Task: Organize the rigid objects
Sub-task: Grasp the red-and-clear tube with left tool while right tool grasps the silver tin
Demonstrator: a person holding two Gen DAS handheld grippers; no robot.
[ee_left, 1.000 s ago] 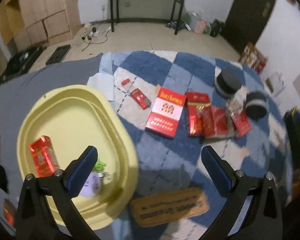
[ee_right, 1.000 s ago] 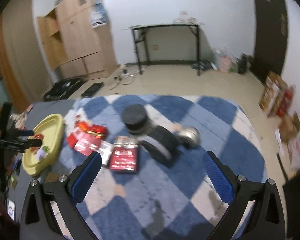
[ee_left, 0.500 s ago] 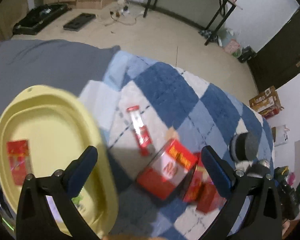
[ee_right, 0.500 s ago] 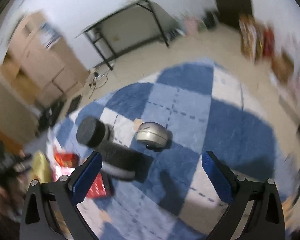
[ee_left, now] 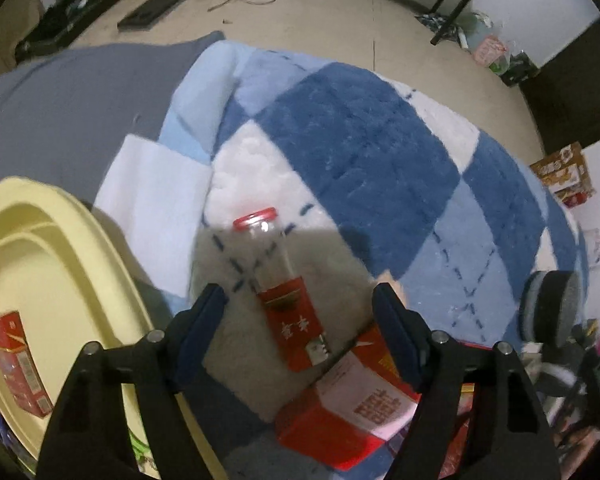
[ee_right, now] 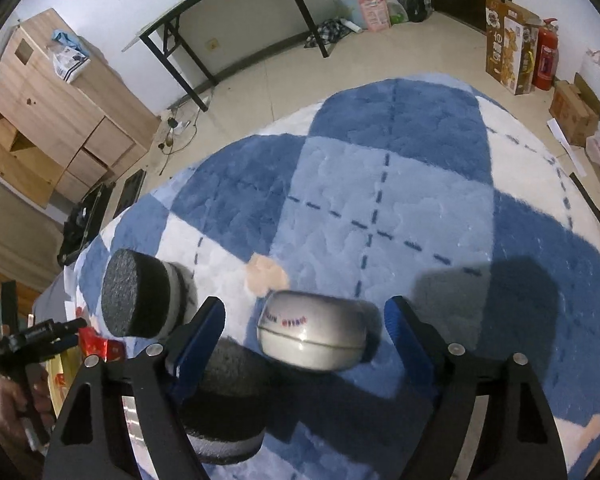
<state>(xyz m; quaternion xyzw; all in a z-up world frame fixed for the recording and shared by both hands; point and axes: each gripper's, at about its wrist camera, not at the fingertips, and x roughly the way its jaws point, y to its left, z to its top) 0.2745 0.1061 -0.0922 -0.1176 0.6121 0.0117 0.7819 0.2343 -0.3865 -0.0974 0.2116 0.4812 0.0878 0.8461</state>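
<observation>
My left gripper (ee_left: pixel 300 316) is open, its fingers on either side of a slim clear bottle with a red cap and red label (ee_left: pixel 285 291) lying on the blue and white checked rug (ee_left: pixel 360 152). A yellow tray (ee_left: pixel 40 264) at the left holds a red pack (ee_left: pixel 14 364). A larger red and white box (ee_left: pixel 352 408) lies just below the bottle. My right gripper (ee_right: pixel 304 330) is open around a round silver tin (ee_right: pixel 314 334) on the rug (ee_right: pixel 400 184). Two black-topped cylinders (ee_right: pixel 138 294) (ee_right: pixel 224 404) lie at its left.
A black-topped cylinder (ee_left: pixel 550 306) lies at the right of the left wrist view. A grey cloth (ee_left: pixel 72 112) covers the far left. Beyond the rug are bare floor, a black-legged table (ee_right: pixel 236 12), a wooden cabinet (ee_right: pixel 48 112) and cardboard boxes (ee_right: pixel 508 44).
Both grippers have dropped low and close to the rug. The left one moved from over the tray to the slim bottle. The right one closed in on the silver tin.
</observation>
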